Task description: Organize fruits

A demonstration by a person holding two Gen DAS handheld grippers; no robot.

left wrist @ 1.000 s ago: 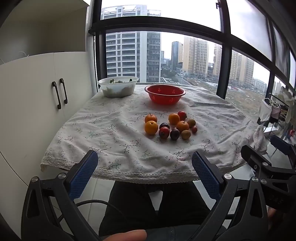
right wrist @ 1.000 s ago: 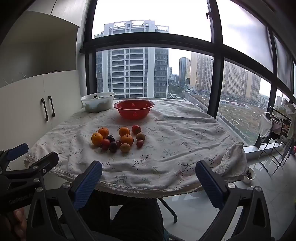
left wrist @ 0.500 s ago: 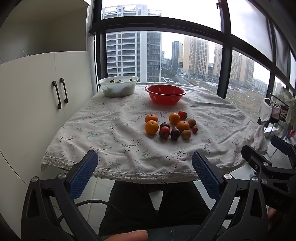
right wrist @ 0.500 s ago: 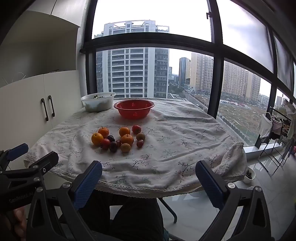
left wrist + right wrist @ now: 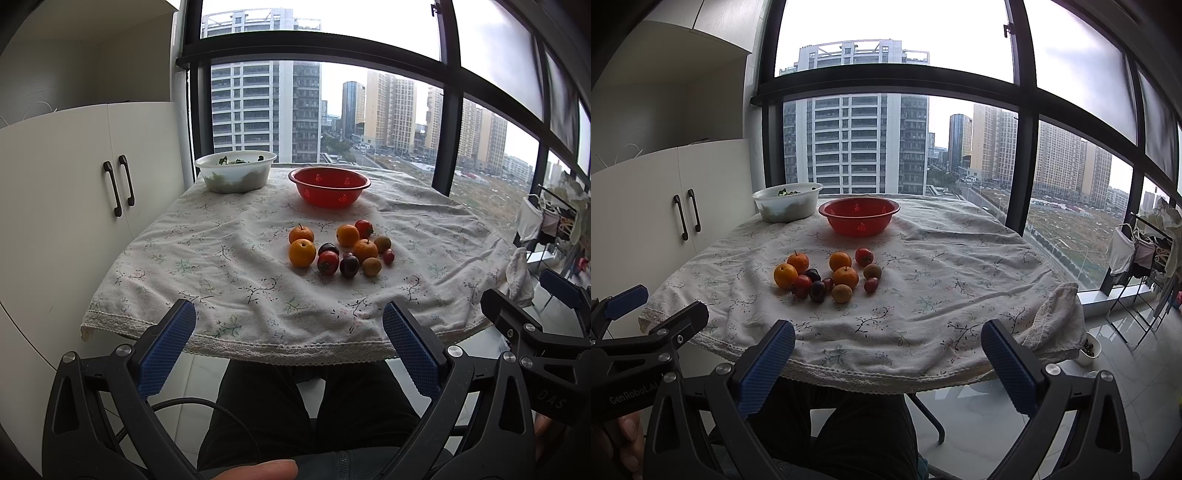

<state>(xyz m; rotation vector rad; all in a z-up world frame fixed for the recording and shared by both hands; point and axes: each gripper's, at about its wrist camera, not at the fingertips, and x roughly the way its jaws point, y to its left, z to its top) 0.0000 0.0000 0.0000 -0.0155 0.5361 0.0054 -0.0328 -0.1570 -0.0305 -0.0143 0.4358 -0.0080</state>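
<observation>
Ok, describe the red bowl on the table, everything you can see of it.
The red bowl is a round, shallow colander, apparently plastic, with small hole clusters in its wall and a flared rim. It stands upright on the floral tablecloth at the table's far side, right of the white bowl and behind the fruit pile, touching neither. It looks empty.

A cluster of fruits [image 5: 827, 275] is seen left of centre on the cloth-covered table [image 5: 960, 280]. A red bowl [image 5: 859, 215] and white bowl [image 5: 786, 202] are set behind. The right hand-held gripper [image 5: 888, 363] is held agape at the bottom; the left hand-held gripper [image 5: 646, 317] is glimpsed at lower left.
</observation>
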